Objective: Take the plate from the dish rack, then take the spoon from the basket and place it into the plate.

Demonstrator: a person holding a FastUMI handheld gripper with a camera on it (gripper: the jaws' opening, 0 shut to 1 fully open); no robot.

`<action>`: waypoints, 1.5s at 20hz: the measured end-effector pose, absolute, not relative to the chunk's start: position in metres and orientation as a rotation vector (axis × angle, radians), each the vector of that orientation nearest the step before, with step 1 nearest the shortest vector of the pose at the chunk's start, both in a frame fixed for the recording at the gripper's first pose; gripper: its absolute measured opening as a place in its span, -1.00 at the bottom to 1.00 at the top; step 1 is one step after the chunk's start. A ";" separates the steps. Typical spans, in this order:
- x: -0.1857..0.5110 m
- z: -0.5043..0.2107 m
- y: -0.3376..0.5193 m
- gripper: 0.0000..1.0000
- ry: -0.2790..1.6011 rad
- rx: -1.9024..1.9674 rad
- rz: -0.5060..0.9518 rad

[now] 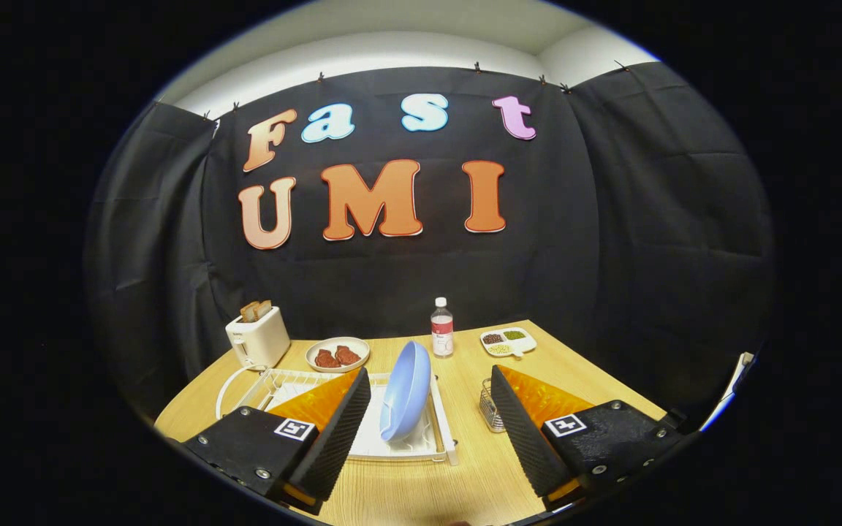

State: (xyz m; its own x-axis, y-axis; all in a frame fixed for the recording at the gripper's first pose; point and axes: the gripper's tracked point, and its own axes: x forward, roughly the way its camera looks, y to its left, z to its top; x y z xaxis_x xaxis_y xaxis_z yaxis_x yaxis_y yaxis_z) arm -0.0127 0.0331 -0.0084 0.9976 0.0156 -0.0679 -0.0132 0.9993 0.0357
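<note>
Plate handling is the job at hand, and going from left to right the wooden table [479,467] is holding a white toaster [258,337] with bread [255,310] poking out of the top, then a small dish of red food [338,354], then the white wire dish rack [362,420]. The blue plate [406,391] is standing on its edge in the rack, leaning a little, just ahead of the fingers and between them. The gripper [428,431] is hovering with its fingers spread wide, touching nothing. Behind the plate a water bottle [442,327] is standing, and to its right a white tray of beans [508,341] is lying. The small wire basket [492,406] is sitting just beside the right finger; I cannot make out the spoon inside. The plate is looking stiff, smooth, maybe slippery and light, so pinching its top rim is looking best.
</note>
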 end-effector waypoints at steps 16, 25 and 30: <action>0.068 -0.062 0.058 0.97 0.329 -0.108 0.039; 0.136 -0.112 0.071 0.86 0.539 0.009 -0.001; 0.151 -0.137 0.078 0.37 0.625 0.004 -0.016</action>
